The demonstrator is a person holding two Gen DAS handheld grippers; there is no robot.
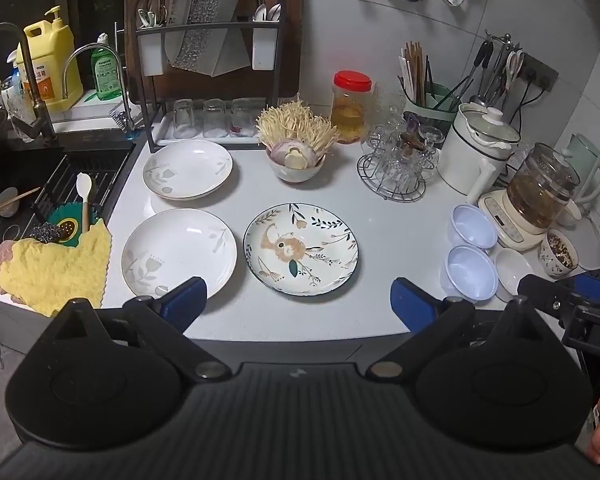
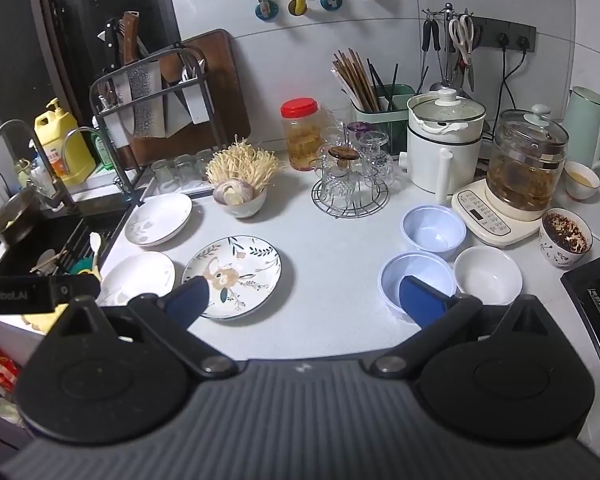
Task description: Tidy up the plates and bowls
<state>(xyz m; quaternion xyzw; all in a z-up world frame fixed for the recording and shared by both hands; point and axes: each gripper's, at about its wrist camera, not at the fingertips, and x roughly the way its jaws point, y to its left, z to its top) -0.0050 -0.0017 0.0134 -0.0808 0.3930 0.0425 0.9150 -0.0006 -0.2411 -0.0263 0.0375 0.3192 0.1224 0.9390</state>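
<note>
Left gripper and right gripper, jaws spread wide and empty, above the near edge of the tabletop. Just beyond: a flowered plate, with two white plates to its left beside the sink. To the right, two pale blue bowls and a white bowl stand close together.

Over by the sink a yellow cloth hung at the worktop edge, and a yellow soap jug stood behind the tap. At the back wall, a knife rack stood against a dark chopping board, a red-lidded jar beside it. To the right sat a wire glass stand, a white pot and a glass kettle.
</note>
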